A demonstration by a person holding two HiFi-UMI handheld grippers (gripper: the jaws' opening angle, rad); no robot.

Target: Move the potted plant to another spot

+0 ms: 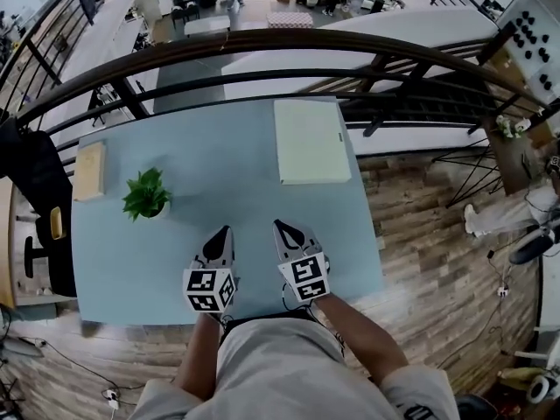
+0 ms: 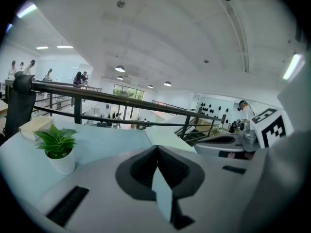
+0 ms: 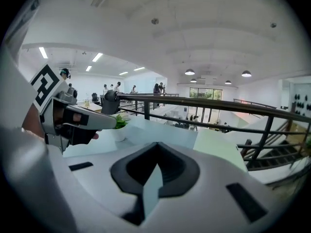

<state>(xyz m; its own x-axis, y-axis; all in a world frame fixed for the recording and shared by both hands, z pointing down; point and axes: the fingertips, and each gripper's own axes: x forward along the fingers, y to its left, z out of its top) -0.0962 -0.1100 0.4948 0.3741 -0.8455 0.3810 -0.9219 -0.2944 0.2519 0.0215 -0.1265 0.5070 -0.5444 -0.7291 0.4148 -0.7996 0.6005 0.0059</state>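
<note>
The potted plant (image 1: 146, 195) is sitting upright on the left half of the bench (image 1: 227, 173), up and to the left of both of your tools in the head view. Your left hand-held gripper (image 1: 223, 233) is the nearer one: it is hovering just right of and below the plant, well short of touching it. In its own view the plant is standing at the lower left of the frame, off the line the jaws are pointing along. Your right hand-held gripper (image 1: 282, 227) is hovering further right, with the left one lying between it and the plant.

Both are pressed fully together, tips meeting, and are holding nothing. Judging from this, you are needing to spread the left jaws wide and swing them toward the upper left before any grasp is possible.
</note>
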